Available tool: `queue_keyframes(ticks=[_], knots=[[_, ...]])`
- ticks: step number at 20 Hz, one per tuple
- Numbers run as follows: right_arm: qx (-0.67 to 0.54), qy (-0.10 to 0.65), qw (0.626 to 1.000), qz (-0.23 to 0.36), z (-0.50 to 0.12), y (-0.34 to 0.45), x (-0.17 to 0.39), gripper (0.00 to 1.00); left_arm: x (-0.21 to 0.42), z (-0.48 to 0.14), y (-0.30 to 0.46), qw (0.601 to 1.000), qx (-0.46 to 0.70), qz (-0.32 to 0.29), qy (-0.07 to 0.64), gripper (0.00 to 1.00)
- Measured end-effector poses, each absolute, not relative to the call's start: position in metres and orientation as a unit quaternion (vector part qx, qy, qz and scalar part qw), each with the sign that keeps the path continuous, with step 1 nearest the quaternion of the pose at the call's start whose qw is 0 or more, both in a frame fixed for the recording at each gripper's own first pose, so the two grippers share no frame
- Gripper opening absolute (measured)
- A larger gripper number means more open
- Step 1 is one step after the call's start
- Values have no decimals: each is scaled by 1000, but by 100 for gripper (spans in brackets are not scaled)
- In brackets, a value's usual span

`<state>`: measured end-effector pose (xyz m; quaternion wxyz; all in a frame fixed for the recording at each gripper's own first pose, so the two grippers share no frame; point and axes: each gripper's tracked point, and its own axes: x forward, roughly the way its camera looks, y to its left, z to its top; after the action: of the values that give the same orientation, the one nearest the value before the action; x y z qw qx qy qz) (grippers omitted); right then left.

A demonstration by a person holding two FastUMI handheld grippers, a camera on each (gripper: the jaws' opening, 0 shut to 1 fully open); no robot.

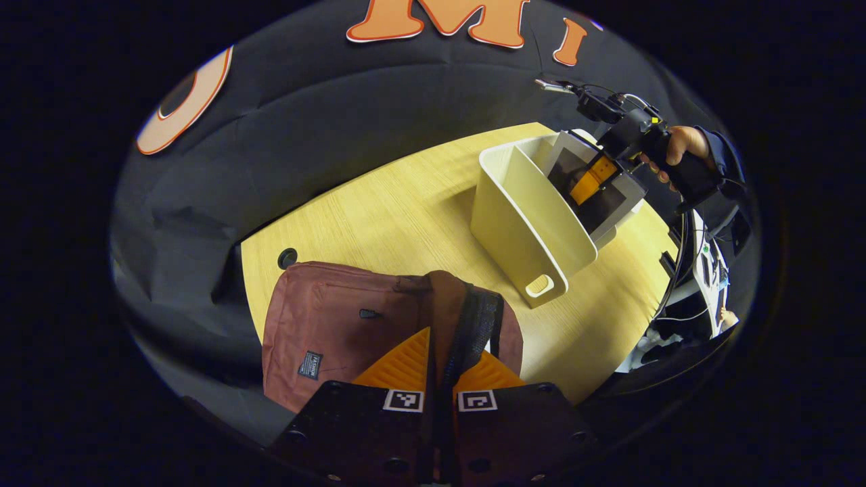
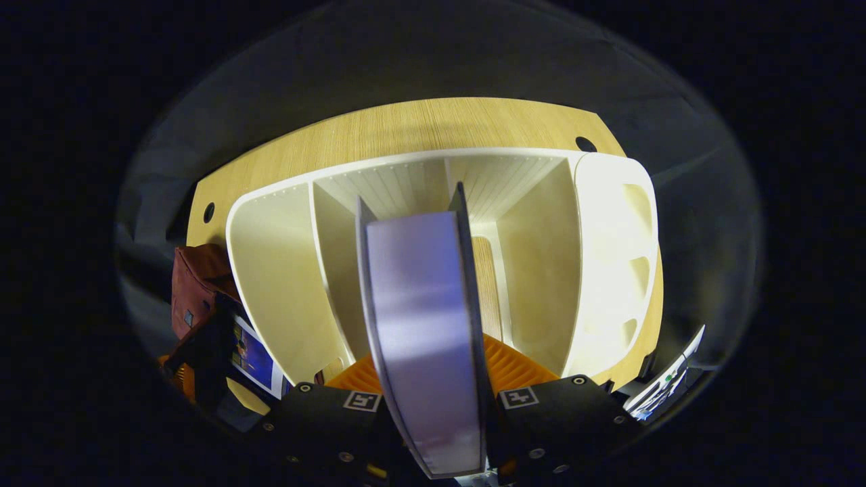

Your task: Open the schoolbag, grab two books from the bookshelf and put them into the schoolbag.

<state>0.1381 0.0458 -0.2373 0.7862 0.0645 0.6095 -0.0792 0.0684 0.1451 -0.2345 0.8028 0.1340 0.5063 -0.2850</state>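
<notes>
In the left gripper view, the left gripper sits low and near, its two fingers pressed together on the dark strap of the schoolbag. The bag is reddish-brown and lies on the near left part of the wooden table, partly over the table's near edge, with a small dark label on its face. A round cable hole shows in the table just beyond the bag.

To the right and farther off stands the cream bookshelf, a divided bin with a cut-out handle at its near end. The right gripper, held by a hand in a dark sleeve, reaches into the shelf from the far right and grips a book there.

In the right gripper view, the right gripper has its fingers clamped on either side of that book, which stands on edge with its page block facing the camera and its covers on each side. The book is in the middle compartment of the bookshelf, between two dividers. The table shows beyond the shelf. At the near left, the schoolbag is partly visible, with something blue and printed beside it; what it is I cannot tell.
</notes>
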Motion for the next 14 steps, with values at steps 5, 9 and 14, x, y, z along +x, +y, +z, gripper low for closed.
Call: queue_keyframes(ticks=[5,9,14], knots=[[87,576,809,-82,-203,50,130,42,69,-234,148,802,136,-301,498,5],[105,554,822,-83,-170,50,112,42,66,-231,150,803,144,-312,487,5],[126,502,851,-87,-112,52,92,42,61,-227,151,805,155,-325,471,5]])
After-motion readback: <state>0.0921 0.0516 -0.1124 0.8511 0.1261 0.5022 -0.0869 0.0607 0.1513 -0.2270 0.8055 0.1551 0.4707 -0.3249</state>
